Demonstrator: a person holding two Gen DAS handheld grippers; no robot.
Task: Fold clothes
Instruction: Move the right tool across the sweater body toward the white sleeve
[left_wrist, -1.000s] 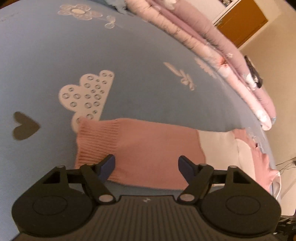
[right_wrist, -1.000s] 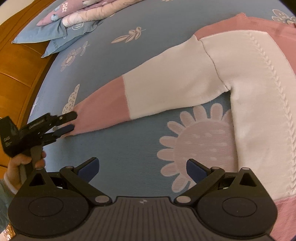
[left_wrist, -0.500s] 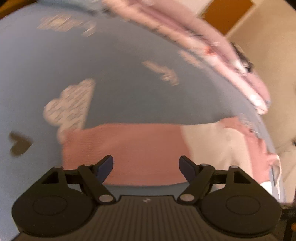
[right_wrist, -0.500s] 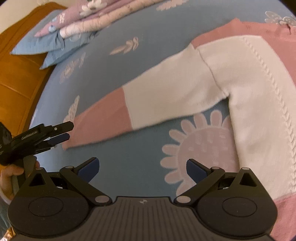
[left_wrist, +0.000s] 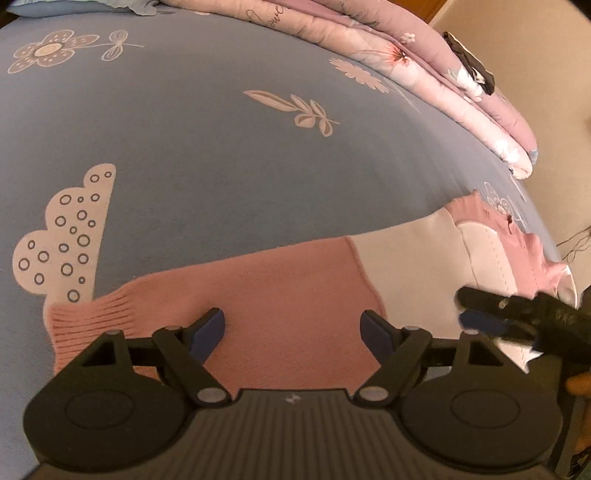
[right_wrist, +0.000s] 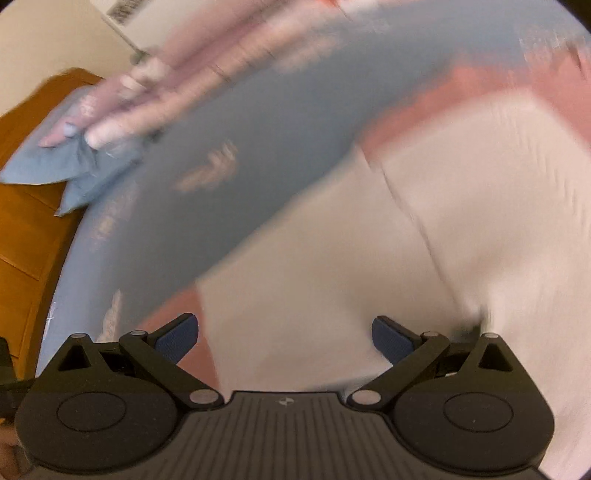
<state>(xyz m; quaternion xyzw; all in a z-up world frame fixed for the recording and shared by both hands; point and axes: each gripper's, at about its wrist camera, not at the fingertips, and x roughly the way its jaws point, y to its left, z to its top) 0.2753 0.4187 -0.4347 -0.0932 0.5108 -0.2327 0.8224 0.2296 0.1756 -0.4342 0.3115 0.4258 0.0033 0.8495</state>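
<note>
A pink and cream knit sweater (left_wrist: 295, 288) lies flat on the blue patterned bedsheet (left_wrist: 221, 147), one sleeve stretched out to the left. My left gripper (left_wrist: 293, 326) stands open just above the sleeve's pink end, its ribbed cuff (left_wrist: 85, 317) off to the left. My right gripper (right_wrist: 284, 334) is open too and hovers low over the cream part of the same sleeve (right_wrist: 351, 277); that view is motion-blurred. In the left wrist view the right gripper (left_wrist: 463, 308) comes in from the right edge over the cream fabric. Neither gripper holds anything.
A folded pink quilt (left_wrist: 406, 74) lies along the far side of the bed with a small dark item (left_wrist: 469, 62) on it. Blue pillows (right_wrist: 55, 170) rest against a wooden headboard (right_wrist: 22, 251). A beige wall (left_wrist: 535, 74) rises beyond the bed.
My right gripper swept forward and down from the bare sheet to over the cream sleeve, blurring its view, and now shows in the left wrist view. My left gripper slid right along the pink sleeve.
</note>
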